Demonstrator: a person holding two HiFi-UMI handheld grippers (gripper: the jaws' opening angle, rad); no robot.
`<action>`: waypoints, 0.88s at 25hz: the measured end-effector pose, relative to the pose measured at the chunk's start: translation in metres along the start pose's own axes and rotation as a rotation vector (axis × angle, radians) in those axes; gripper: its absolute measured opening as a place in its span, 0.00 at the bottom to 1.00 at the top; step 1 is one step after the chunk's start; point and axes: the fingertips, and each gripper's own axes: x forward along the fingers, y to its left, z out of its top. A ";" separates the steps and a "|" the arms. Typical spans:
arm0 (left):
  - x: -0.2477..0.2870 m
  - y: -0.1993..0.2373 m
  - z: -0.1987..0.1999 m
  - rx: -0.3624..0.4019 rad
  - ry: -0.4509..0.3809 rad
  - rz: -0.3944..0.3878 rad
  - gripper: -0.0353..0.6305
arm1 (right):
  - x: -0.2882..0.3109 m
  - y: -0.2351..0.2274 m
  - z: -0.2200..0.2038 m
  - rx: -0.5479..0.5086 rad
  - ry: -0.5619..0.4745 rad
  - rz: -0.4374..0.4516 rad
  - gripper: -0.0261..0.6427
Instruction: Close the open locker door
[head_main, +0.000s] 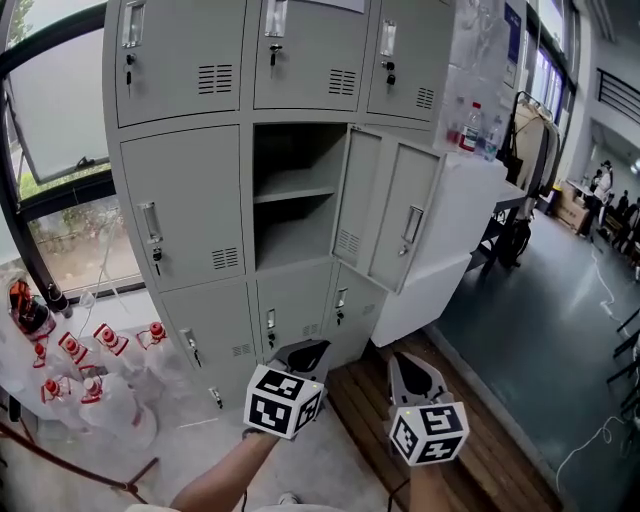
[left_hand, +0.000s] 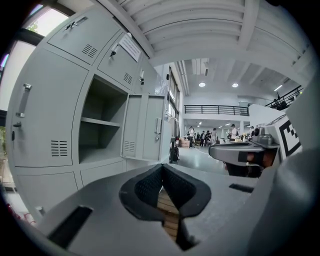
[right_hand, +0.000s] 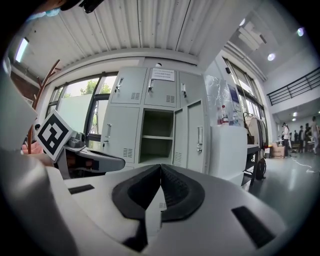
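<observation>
Two grippers, the left gripper (head_main: 300, 352) and the right gripper (head_main: 415, 368), are both clenched tight and hold nothing. At 12 o'clock from them, well apart, the open locker door (head_main: 405, 215) sticks out from the gray lockers (head_main: 185, 210). Nothing looks done yet: the door needs reaching and pushing shut.
</observation>
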 end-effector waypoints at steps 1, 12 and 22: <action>0.002 0.004 0.001 0.000 -0.002 -0.001 0.06 | 0.005 0.000 0.001 0.002 -0.003 -0.003 0.05; 0.025 0.023 -0.002 0.002 0.017 -0.025 0.06 | 0.039 -0.011 0.009 0.002 -0.026 -0.011 0.05; 0.077 0.036 0.005 0.012 0.020 0.022 0.06 | 0.081 -0.059 0.016 -0.012 -0.061 0.025 0.05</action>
